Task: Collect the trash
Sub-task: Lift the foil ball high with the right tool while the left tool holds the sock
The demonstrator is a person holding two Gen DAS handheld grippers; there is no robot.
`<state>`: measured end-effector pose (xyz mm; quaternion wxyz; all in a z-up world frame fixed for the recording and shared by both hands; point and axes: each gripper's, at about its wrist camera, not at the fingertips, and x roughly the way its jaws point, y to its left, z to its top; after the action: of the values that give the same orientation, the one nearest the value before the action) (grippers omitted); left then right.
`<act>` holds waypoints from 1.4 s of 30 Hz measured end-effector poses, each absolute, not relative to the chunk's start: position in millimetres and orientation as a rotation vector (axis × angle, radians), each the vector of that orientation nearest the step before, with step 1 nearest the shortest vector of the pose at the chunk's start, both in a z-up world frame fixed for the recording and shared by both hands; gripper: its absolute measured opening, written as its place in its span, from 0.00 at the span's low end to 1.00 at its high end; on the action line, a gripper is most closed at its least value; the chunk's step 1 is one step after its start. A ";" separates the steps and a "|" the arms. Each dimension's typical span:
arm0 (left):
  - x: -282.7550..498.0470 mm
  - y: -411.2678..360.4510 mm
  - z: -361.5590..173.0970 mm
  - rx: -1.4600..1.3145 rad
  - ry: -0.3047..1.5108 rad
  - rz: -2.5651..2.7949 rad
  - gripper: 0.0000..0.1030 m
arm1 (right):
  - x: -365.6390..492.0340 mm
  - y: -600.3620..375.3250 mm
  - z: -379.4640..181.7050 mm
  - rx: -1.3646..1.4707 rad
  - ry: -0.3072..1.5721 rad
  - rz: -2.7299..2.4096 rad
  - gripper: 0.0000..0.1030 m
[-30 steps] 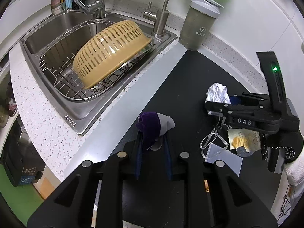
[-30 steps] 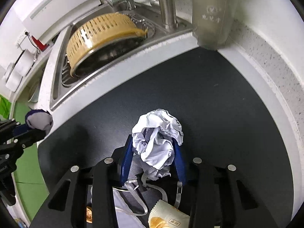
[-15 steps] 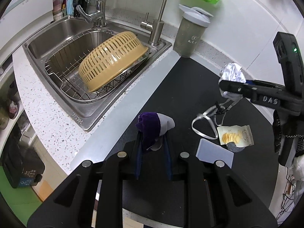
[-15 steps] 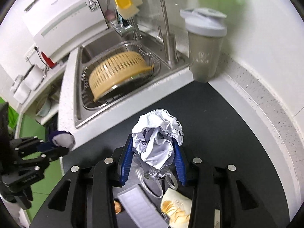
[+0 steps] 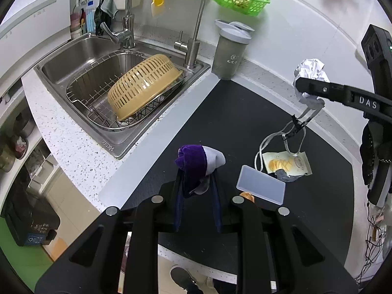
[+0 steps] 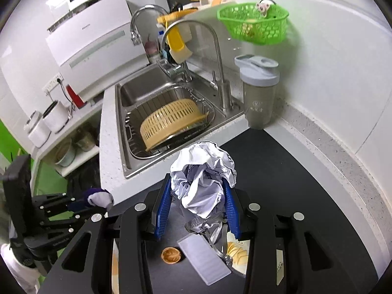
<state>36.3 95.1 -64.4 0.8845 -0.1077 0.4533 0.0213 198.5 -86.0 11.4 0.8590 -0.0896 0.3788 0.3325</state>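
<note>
Holding clear of the tabletop (image 5: 245, 112), our left gripper (image 5: 197, 171) pinches a purple-and-white cloth wad (image 5: 199, 163). Our right gripper (image 6: 198, 196) clamps crumpled paper (image 6: 203, 176); a snack wrapper (image 5: 286, 164) lies at 3 o'clock of the wad.

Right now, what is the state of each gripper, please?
Left gripper: jaws closed on the purple and grey cloth.
Right gripper: jaws closed on the crumpled paper ball.

Black mat (image 5: 240, 112) covered the white speckled counter (image 5: 73, 144) right of the sink (image 5: 80, 56). On the mat: snack wrapper (image 5: 289, 164), flat grey card (image 5: 261, 185) just beside it, nutshell (image 6: 171, 256) near the card. Grey shaker cup (image 5: 229, 51) stood on the counter at the mat's far edge.
</note>
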 end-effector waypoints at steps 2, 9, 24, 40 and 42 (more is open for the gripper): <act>32.0 92.8 -60.1 -0.224 0.933 0.041 0.19 | 194.8 -88.4 16.8 -0.178 0.775 0.701 0.38; 19.6 89.5 -50.7 -0.230 0.907 0.035 0.19 | 186.9 -94.2 31.7 -0.113 0.756 0.726 0.38; 10.6 87.5 -40.7 -0.239 0.880 0.035 0.19 | 189.3 -121.7 70.4 0.200 0.646 0.877 0.38; 8.4 77.0 -43.5 -0.239 0.887 0.031 0.19 | 189.1 -151.4 69.4 0.436 0.529 0.986 0.38; 8.4 77.0 -43.6 -0.239 0.888 0.030 0.19 | 187.1 -151.1 70.3 0.422 0.505 0.980 0.38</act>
<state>8.4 77.0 -43.6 0.8961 -0.1154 0.4283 0.0146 187.1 -151.1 70.3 0.8307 0.1988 0.2382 0.4622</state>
